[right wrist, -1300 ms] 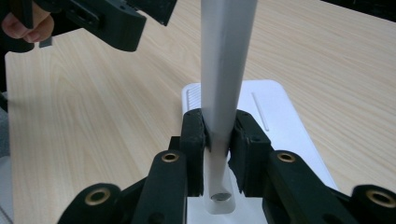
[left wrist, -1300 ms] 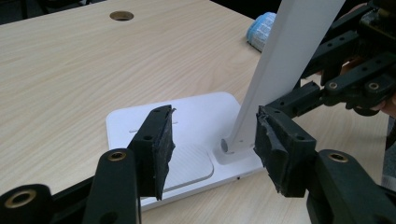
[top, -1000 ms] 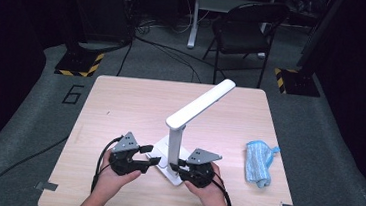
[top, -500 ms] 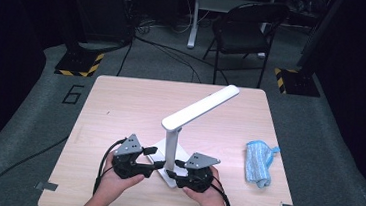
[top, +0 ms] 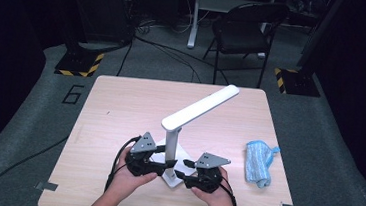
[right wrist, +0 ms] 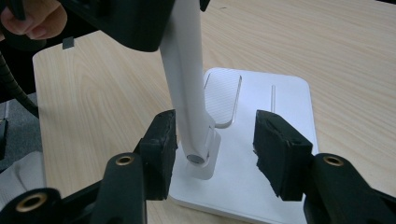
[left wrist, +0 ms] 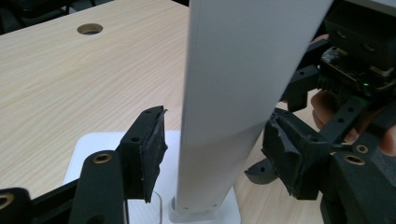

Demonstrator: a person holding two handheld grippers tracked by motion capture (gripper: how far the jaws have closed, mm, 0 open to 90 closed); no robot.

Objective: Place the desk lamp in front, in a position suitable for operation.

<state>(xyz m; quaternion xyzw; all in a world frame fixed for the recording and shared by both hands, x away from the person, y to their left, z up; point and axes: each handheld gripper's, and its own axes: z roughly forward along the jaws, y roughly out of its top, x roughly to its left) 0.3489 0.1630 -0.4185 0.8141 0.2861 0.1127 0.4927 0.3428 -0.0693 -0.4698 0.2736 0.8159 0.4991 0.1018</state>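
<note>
Two tools flank one white desk lamp (top: 174, 147), which stands at the near middle of the surface (top: 120, 107); the left tool (left wrist: 212, 149) has its jaws apart around the upright post, pads not pressing; the right tool (right wrist: 215, 144) has just been opening, its jaws parted low at the hinge above the base. Judged from this, a good grip needs the post centred, then a square, even squeeze; one blue cloth (top: 258, 162) lies well to the right.
</note>
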